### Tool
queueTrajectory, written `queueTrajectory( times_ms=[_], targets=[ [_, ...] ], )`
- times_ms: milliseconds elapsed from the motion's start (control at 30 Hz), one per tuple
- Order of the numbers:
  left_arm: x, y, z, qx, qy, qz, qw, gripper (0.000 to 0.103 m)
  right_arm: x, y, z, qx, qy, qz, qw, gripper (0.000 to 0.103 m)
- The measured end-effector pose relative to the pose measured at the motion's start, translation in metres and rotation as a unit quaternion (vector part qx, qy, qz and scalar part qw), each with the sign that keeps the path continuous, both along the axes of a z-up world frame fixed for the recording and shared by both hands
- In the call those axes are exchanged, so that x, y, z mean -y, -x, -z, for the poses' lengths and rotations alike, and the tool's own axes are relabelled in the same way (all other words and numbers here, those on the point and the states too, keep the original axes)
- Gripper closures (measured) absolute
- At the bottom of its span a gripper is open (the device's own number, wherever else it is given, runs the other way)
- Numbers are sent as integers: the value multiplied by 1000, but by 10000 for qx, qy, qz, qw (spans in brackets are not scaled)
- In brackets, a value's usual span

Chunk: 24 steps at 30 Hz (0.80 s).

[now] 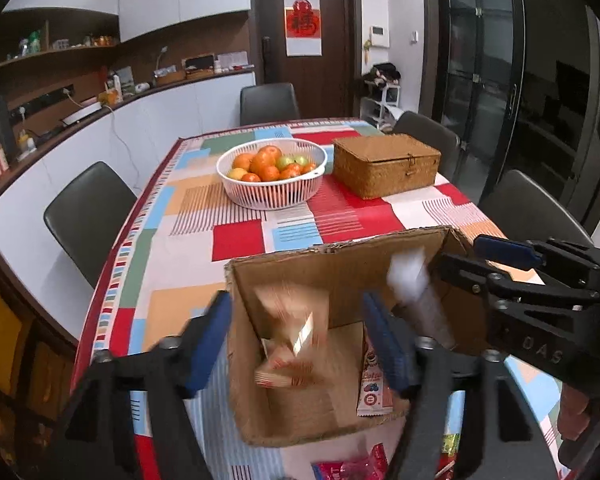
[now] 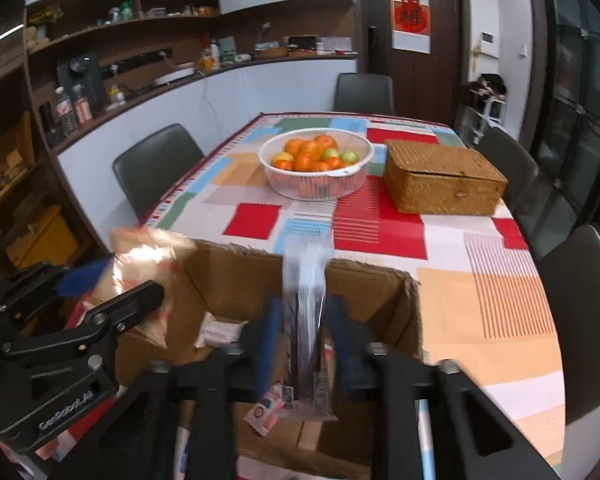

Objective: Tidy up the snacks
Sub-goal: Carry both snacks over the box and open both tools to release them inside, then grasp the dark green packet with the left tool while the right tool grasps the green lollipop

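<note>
An open cardboard box (image 1: 340, 264) (image 2: 396, 312) stands at the near end of the table. My left gripper (image 1: 300, 344) is open over the box, and a blurred orange-and-white snack packet (image 1: 296, 336) (image 2: 148, 264) hangs between its fingers, apart from them, inside the box. My right gripper (image 2: 302, 344) is shut on a clear-and-dark snack packet (image 2: 306, 320) (image 1: 412, 288), holding it upright over the box. Small snack packets (image 1: 374, 388) (image 2: 268, 408) lie on the box floor.
A white basket of oranges and green fruit (image 1: 272, 168) (image 2: 316, 160) and a closed wicker box (image 1: 386, 162) (image 2: 440, 176) stand further up the table. Red snack packets (image 1: 352, 468) lie on the tablecloth near the box. Dark chairs (image 1: 84, 216) surround the table.
</note>
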State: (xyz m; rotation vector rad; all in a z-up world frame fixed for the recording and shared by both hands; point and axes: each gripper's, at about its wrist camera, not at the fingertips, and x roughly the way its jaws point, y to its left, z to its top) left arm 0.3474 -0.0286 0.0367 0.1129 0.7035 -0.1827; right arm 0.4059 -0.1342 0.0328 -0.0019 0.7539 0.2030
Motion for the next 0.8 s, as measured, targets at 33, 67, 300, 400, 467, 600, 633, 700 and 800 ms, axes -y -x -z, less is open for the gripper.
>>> queueTrajectory(
  times_ms=[33, 67, 300, 400, 467, 600, 633, 700, 800],
  targets=[
    [-2, 8, -1, 22, -20, 8, 10000, 35, 0, 5, -1, 83, -17, 38, 10000, 58],
    [-3, 10, -2, 31, -29, 19, 10000, 34, 1, 11, -2, 166, -13, 40, 9999, 58],
    [-10, 55, -17, 264, -11, 183, 9995, 32, -7, 65, -15, 514, 72, -224, 9984, 58],
    [-12, 74, -24, 346, 43, 226, 9991, 31, -12, 85, -20, 645, 101, -365, 9972, 58],
    [-13, 87, -27, 409, 46, 275, 9988, 29, -15, 97, -24, 682, 69, -473, 9965, 58],
    [-15, 108, -29, 485, -54, 324, 9983, 26, -18, 116, -28, 757, 6, -576, 9955, 58],
    [-16, 113, -28, 488, -77, 306, 9983, 25, -19, 121, -27, 755, 8, -611, 9953, 58],
    [-17, 121, -24, 450, -112, 291, 9985, 24, -21, 127, -23, 693, 8, -666, 9954, 58],
    [-18, 131, -15, 362, -126, 257, 9989, 24, -22, 137, -13, 517, -26, -753, 9958, 58]
  ],
)
